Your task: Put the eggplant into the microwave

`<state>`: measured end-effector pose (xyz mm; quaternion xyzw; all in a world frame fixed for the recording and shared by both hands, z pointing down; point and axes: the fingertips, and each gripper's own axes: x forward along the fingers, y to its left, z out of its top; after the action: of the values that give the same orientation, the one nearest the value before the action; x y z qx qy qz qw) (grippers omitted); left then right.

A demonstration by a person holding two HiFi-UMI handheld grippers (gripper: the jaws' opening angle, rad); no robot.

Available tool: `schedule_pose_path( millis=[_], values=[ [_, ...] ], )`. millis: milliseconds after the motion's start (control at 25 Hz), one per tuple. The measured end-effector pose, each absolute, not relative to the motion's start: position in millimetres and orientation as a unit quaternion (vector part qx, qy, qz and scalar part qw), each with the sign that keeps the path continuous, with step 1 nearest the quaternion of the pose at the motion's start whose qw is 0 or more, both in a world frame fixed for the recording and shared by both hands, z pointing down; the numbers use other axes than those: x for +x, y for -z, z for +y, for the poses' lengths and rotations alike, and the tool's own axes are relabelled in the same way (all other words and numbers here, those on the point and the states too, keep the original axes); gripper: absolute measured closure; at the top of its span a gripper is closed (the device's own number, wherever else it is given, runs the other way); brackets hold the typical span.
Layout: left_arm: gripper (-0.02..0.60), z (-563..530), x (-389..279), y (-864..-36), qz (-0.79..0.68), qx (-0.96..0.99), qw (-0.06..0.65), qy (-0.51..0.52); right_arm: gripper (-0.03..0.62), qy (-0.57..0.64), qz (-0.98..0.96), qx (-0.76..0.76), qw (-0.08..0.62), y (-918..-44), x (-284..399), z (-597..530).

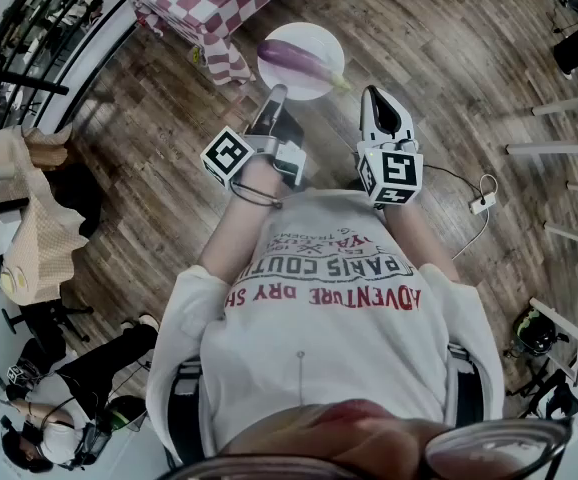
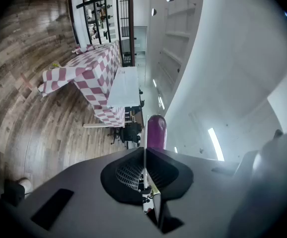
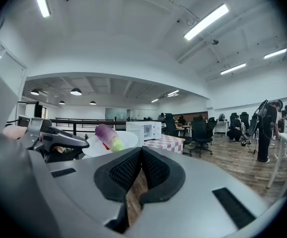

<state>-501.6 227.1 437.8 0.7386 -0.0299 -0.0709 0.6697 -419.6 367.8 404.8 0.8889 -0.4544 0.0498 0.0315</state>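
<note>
A purple eggplant (image 1: pixel 299 58) with a green stem end lies on a white plate (image 1: pixel 319 83) held out over the wooden floor. My left gripper (image 1: pixel 274 95) is shut on the plate's near rim. In the left gripper view the plate (image 2: pixel 144 133) shows edge-on as a thin line between the pads, with the eggplant (image 2: pixel 156 131) beyond it. My right gripper (image 1: pixel 374 96) hangs just right of the plate, shut and empty. In the right gripper view its gripper (image 3: pixel 140 152) faces a white microwave (image 3: pixel 144 130) far off on a checkered table (image 3: pixel 166 144), with the eggplant (image 3: pixel 107 136) at left.
A red-and-white checkered table (image 1: pixel 219 8) stands ahead on the left. A person (image 1: pixel 59 408) sits low at the left. White table legs (image 1: pixel 569 148) and a power strip (image 1: pixel 482 204) lie to the right. Office chairs (image 3: pixel 200 133) stand near the microwave table.
</note>
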Motion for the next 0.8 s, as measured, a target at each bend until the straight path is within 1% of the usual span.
schedule_pose_path(
  millis=[480, 680, 800],
  values=[
    [0.549, 224.9, -490.0, -445.6, -0.024, 0.725, 0.684, 0.07, 0.569, -0.051, -0.451, 0.891, 0.027, -410.6, -410.0, 362.0],
    [0.549, 220.9, -484.5, -455.2, -0.031, 0.725, 0.685, 0.059, 0.569, -0.071, -0.443, 0.893, 0.04, -420.8, -404.7, 364.4],
    [0.549, 222.2, -466.3, -457.9, -0.023, 0.721, 0.69, 0.056, 0.569, -0.08, -0.448, 0.889, 0.05, -429.9, -391.7, 364.4]
  ],
)
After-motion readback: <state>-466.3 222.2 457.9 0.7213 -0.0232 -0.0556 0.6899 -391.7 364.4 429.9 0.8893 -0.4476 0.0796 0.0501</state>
